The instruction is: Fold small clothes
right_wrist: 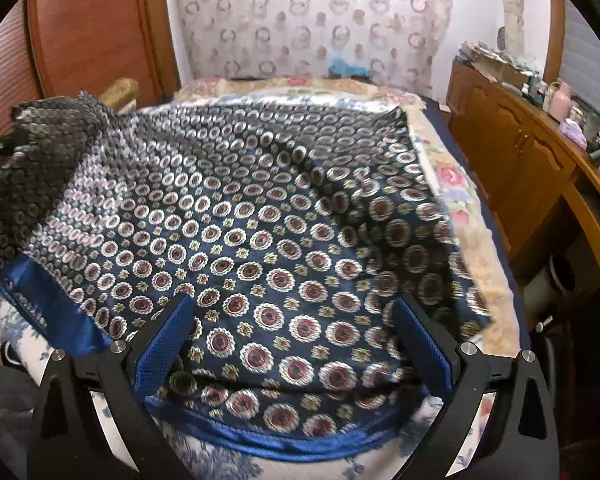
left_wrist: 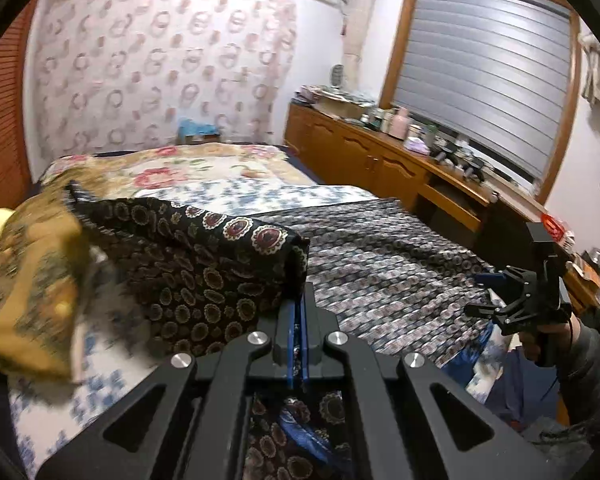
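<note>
While the left gripper (left_wrist: 296,312) was clamped tight on one edge of the patterned scarf (right_wrist: 260,240), that part of the cloth hung lifted and draped from its closed fingers, trailing away toward nine o'clock in the left wrist view. Most of the scarf still lay spread over the bed (right_wrist: 460,208), filling the middle of the right wrist view, with its blue hem (right_wrist: 284,440) curving along the near edge at six o'clock. In that view its far corner rose toward ten o'clock.

Above the near hem, the right gripper (right_wrist: 296,344) stood with its fingers spread wide and nothing pinched between the blue pads (right_wrist: 164,344); the cloth lay below them, and I could not tell whether they touched it. From the left wrist view this gripper showed at three o'clock, held by a sleeved hand (left_wrist: 540,344).

Judging by the soft folds and the sheen, the scarf looked thin, light and slippery, likely to slide and sag rather than hold a crease. A sound hold would probably be on the stitched blue hem near a corner, where the doubled fabric gives the pads more to bite, with both held points kept taut so the fold lands straight.
</note>
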Tool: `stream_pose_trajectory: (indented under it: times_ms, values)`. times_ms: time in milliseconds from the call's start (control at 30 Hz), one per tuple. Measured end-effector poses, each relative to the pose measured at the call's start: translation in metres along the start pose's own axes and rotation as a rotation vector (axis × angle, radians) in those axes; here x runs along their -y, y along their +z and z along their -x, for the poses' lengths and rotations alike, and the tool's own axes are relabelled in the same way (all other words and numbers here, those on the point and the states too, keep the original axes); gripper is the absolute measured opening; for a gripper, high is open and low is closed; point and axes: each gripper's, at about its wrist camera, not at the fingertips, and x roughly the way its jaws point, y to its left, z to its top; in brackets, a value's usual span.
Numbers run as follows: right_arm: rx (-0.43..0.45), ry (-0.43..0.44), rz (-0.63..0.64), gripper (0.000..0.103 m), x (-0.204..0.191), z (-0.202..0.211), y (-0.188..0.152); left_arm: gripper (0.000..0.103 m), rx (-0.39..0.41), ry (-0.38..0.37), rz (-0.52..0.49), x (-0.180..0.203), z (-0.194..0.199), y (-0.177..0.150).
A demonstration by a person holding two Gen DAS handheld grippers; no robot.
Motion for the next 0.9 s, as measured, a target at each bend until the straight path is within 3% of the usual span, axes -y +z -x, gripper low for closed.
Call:
stream_pose_trajectory:
  times_ms: [367,567,667,733,900]
  values:
    - [0.073,-0.010,-0.019,0.100,0.014,0.026,0.000,0.000,-0.034,-0.137,-0.148,0.080,-0.048,0.056]
    - [0.104,-0.002,-0.039,0.100,0.023,0.038,0.003,0.002,-0.060,-0.165,-0.174,0.105,-0.065,0.077]
    - [0.111,0.005,-0.043,0.100,0.023,0.040,0.003,0.009,-0.081,-0.191,-0.179,0.105,-0.066,0.076]
    - [0.115,0.016,-0.041,0.100,0.022,0.040,0.004,0.028,-0.087,-0.174,-0.186,0.105,-0.068,0.073]
    - [0.120,0.037,-0.025,0.100,0.011,0.038,0.009,0.041,-0.102,-0.144,-0.180,0.093,-0.061,0.061]
